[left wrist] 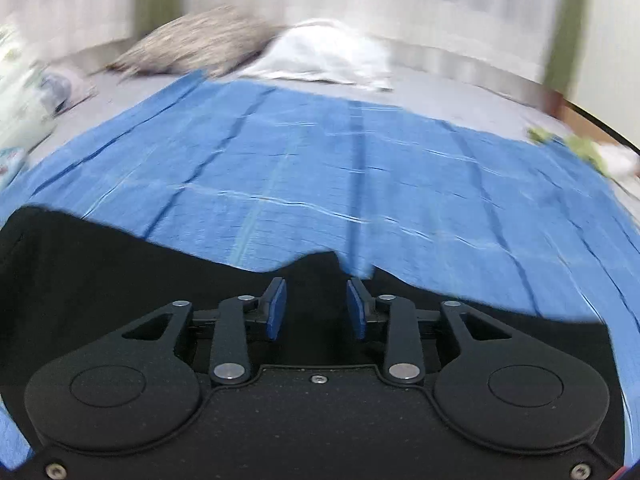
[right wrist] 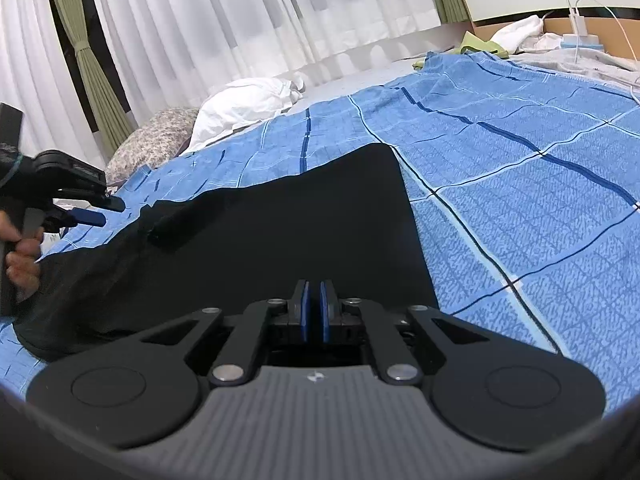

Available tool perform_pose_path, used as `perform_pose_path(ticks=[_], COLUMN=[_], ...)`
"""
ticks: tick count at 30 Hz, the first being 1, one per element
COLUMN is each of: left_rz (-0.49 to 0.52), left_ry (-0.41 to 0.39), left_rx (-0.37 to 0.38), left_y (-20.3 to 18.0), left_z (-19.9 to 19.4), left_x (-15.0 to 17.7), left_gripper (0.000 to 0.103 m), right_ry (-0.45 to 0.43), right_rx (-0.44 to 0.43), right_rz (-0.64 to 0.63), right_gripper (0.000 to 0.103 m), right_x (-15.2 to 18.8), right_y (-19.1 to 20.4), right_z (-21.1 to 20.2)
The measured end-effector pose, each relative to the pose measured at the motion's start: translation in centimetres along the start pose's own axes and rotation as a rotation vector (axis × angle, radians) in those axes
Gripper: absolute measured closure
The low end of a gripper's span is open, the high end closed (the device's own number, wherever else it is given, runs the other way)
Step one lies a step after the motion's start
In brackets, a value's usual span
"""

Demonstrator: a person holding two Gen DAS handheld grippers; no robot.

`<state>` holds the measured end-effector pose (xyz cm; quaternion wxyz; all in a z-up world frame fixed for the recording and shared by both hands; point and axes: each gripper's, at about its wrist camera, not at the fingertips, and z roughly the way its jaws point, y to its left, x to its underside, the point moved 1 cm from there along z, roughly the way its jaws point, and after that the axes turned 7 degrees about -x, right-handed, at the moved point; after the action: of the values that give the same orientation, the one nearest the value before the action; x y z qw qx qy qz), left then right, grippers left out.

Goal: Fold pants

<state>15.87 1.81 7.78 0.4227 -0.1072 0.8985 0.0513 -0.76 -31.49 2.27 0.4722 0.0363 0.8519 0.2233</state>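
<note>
Black pants [right wrist: 280, 232] lie on a blue checked blanket [right wrist: 520, 184] on a bed. My right gripper [right wrist: 314, 300] hovers over their near edge with its jaws almost shut; whether cloth is pinched I cannot tell. My left gripper [left wrist: 316, 300] is open just above the pants' far edge [left wrist: 120, 280], nothing between the blue pads. The left gripper also shows at the left edge of the right wrist view [right wrist: 108, 210], held by a hand, open above the pants' left end. The left wrist view is motion-blurred.
A patterned pillow [right wrist: 156, 140] and a white pillow [right wrist: 248, 104] lie at the head of the bed. White and green curtains [right wrist: 200, 20] hang behind. Green cloth [right wrist: 476, 44], white laundry and a charger cable [right wrist: 576, 24] sit at the far right.
</note>
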Motion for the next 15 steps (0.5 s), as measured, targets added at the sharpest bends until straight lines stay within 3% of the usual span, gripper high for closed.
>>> perform_pose_path(ticks=[4, 7, 11, 15], left_rz=[0.146, 0.227, 0.247, 0.181], left_ry=[0.002, 0.009, 0.058, 0.063], left_rx=[0.150, 0.197, 0.179, 0.045], left_y=[-2.4, -5.4, -8.3, -7.9], left_z=[-1.5, -1.0, 2.2, 5.9], left_x=[2.1, 3.1, 3.3, 0.8], left_gripper=[0.066, 0.065, 0.064, 0.064], right_ry=[-0.001, 0.000, 0.001, 0.000], right_rx=[0.003, 0.002, 0.005, 0.005], right_rz=[-0.004, -0.003, -0.007, -0.007], right_gripper=[0.077, 0.077, 0.077, 0.077], right_x=[-0.1, -0.1, -0.1, 0.0], right_y=[0.0, 0.0, 0.0, 0.0], right_z=[0.2, 0.2, 0.2, 0.2])
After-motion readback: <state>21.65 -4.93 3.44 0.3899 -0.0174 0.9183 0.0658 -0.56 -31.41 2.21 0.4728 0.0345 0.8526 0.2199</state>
